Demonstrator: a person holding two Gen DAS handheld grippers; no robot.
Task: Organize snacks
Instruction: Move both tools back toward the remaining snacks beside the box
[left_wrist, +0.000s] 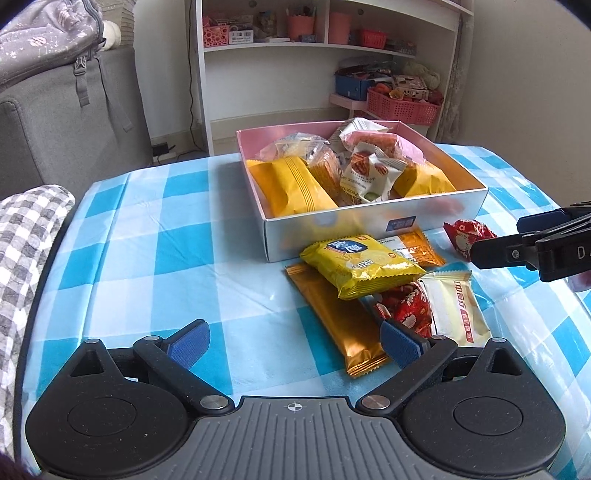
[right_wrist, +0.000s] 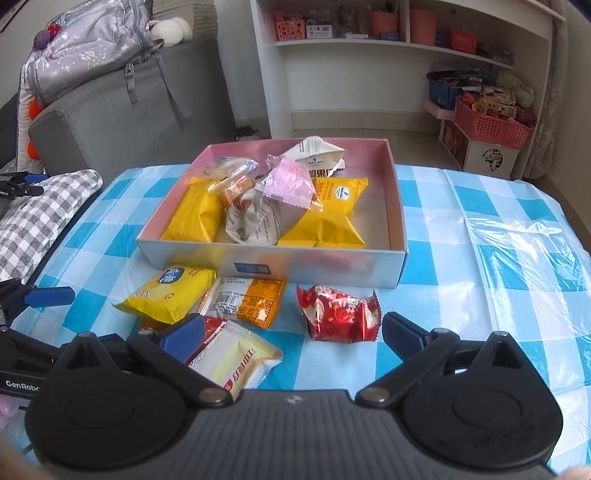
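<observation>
Right wrist view: right gripper fingers spread wide, empty, just short of crinkled red foil snack packet. Left gripper fingers equally apart over flat gold foil wrapper. Best straddle packet centred, clamp gently, lift clear into shallow pink-lined cardboard box.

This looks like a lived-in home, probably a living room or a child's corner. A grey sofa carries a patterned backpack, white shelves hold pink baskets and what seem to be toys, and a blue-checked tablecloth covers the table.
</observation>
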